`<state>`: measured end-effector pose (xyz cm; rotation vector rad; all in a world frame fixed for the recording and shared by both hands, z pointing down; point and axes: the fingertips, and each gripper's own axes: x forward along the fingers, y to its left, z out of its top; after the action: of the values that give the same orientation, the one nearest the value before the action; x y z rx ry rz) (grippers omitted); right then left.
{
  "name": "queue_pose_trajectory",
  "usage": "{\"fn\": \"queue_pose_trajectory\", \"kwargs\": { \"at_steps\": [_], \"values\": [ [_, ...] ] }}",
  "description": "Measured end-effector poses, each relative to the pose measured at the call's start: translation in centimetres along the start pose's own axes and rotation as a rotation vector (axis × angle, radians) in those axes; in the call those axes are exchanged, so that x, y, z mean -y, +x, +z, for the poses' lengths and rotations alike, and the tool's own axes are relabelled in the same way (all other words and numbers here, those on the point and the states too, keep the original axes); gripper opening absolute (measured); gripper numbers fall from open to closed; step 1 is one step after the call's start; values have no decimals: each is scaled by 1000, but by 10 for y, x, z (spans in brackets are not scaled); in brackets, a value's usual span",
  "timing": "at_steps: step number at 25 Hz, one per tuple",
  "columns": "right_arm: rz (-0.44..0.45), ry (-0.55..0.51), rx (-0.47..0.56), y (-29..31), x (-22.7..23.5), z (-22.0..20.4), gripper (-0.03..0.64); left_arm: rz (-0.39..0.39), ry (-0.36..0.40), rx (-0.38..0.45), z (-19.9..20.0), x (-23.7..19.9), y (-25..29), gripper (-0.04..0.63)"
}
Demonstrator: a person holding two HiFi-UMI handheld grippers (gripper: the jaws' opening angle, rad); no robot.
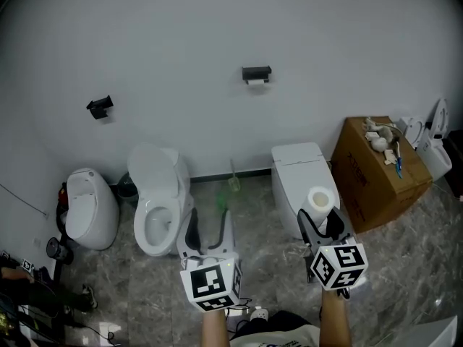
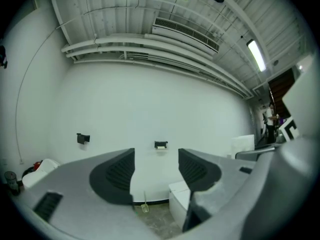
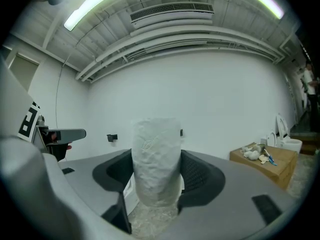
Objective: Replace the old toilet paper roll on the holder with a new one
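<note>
While right gripper (image 1: 320,223) clamps new roll (image 3: 156,154) upright, axis vertical, left gripper (image 2: 156,170) gapes empty.

Grey hand-held grippers (image 1: 210,230) (image 1: 320,223); black ribbed pads (image 2: 120,176); black-and-white marker cubes (image 1: 211,284).

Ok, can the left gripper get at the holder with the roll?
Probably, once you step closer. The left gripper is open and empty, the holder sits straight ahead between its jaws, and the floor between the left toilet and the right toilet looks free.
</note>
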<state>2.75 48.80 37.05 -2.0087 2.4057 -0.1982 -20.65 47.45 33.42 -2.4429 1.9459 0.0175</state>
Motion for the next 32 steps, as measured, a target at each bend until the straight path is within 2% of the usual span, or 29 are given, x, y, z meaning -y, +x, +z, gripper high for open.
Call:
{"fn": "queue_pose_trajectory", "kwargs": {
  "at_steps": [9, 17, 24, 32],
  "values": [
    [-12, 5, -25, 22, -1, -9, 291, -17, -2, -37, -12, -10, 20, 255],
    [1, 9, -51, 69, 11, -15, 291, 14, 1, -67, -25, -24, 62, 255],
    [20, 5, -41, 135, 38, -6, 292, 45, 6, -70, -29, -26, 127, 255],
    [50, 1, -20, 238, 88, 21, 291, 92, 18, -63, -21, -24, 232, 255]
  ]
}}
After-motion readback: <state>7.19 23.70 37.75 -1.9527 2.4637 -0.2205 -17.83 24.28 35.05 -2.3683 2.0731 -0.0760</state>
